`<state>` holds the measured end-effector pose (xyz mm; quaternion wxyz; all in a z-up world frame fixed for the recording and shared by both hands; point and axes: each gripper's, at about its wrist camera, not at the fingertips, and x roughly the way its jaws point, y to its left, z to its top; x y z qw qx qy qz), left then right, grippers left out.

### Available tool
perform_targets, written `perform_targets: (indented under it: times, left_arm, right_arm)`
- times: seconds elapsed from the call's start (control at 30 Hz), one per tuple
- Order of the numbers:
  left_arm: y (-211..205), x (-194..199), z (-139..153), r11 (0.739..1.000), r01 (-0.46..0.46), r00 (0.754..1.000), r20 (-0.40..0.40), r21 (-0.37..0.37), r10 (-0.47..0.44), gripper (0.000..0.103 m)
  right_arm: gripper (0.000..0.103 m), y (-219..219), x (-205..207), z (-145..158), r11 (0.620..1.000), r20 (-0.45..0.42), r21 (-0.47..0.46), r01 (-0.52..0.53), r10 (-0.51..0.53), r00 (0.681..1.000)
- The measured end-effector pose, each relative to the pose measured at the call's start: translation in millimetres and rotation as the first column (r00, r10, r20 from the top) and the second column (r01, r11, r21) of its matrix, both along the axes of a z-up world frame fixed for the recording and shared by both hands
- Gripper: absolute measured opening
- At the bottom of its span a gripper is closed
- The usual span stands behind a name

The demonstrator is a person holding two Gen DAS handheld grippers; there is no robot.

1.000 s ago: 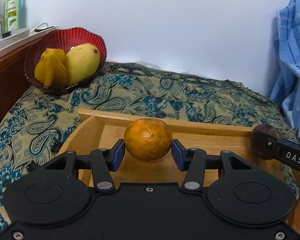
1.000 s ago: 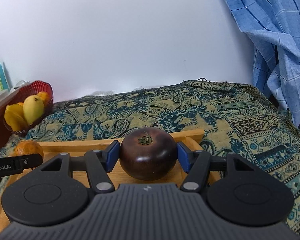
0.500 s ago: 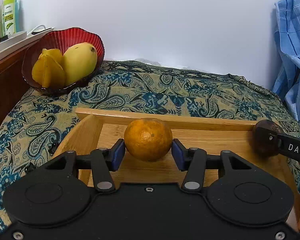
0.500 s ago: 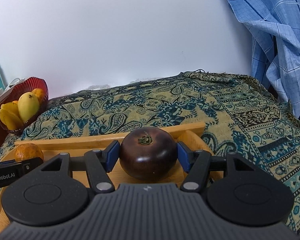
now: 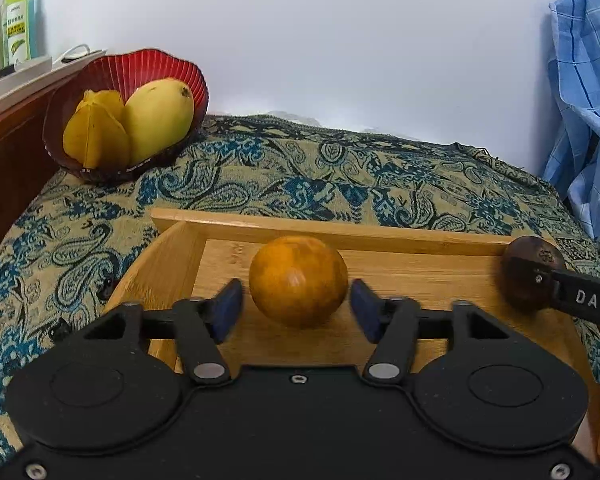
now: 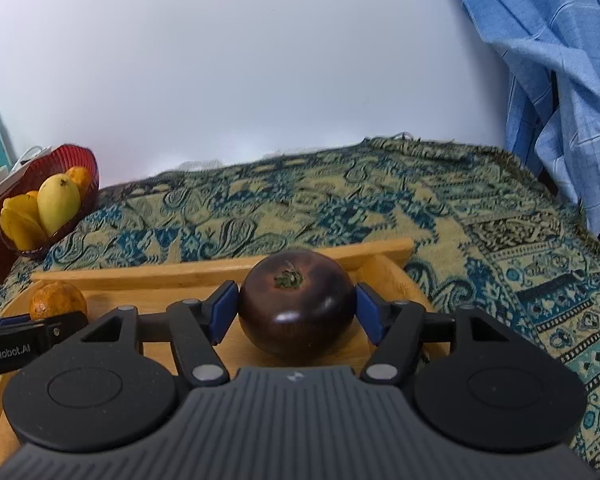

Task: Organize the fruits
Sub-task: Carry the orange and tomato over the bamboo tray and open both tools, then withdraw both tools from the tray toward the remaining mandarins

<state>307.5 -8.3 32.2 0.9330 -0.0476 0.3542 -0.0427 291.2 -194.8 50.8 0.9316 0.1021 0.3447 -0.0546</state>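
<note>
An orange (image 5: 298, 280) sits in the wooden tray (image 5: 339, 232) between the blue pads of my left gripper (image 5: 298, 310). The pads stand a little apart from it on both sides, so the gripper is open. The orange also shows in the right wrist view (image 6: 58, 300). My right gripper (image 6: 296, 312) has its pads against a dark purple tomato-like fruit (image 6: 296, 300) that rests on the tray (image 6: 220, 270). That fruit shows at the tray's right end in the left wrist view (image 5: 529, 272).
A red bowl (image 5: 140, 76) with a mango (image 5: 158, 118) and yellow star fruit (image 5: 94, 136) stands at the back left on the paisley cloth (image 5: 300, 168). A wooden shelf with bottles (image 5: 18, 28) is at far left. Blue checked fabric (image 6: 539, 60) hangs at right.
My left gripper's pads have opened off the orange, which now rests in the tray. My right gripper has lowered slightly with the dark fruit still between its pads.
</note>
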Motion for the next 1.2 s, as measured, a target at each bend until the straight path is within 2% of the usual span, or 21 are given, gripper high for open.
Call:
perform_targets:
  times: [0.1,0.6,0.77,0.97,1.2]
  left_arm:
    - [3.0,-0.8,-0.3,1.0,-0.005,1.0,-0.002,-0.008,0.005,0.074]
    - [-1.6,-5.5,-2.8,0.999,0.026,1.0,-0.011,0.019,-0.026,0.09]
    - [-3.1,-6.3,-5.5,0.999,0.025,0.999,-0.02,0.031,-0.024,0.09]
    - [-1.8,-11.5,-3.3,0.999,0.026,1.0,-0.006,0.028,-0.026,0.099]
    - [-2.5,-26.7,1.1,0.999,0.024,1.0,0.011,0.022,-0.024,0.101]
  right_arm:
    - [0.082,0.2,-2.7,1.0,1.0,-0.016,-0.016,0.003,-0.003,1.0]
    - [0.089,1.4,-10.7,4.6,0.998,-0.015,-0.055,0.002,-0.003,1.0]
    - [0.089,1.9,-13.5,6.2,0.998,-0.011,-0.057,-0.002,0.002,1.0]
    - [0.09,1.9,-16.9,7.3,0.998,-0.006,-0.055,-0.002,0.002,1.0]
    - [0.091,3.1,-27.4,10.1,0.998,0.005,-0.056,0.007,-0.007,1.0]
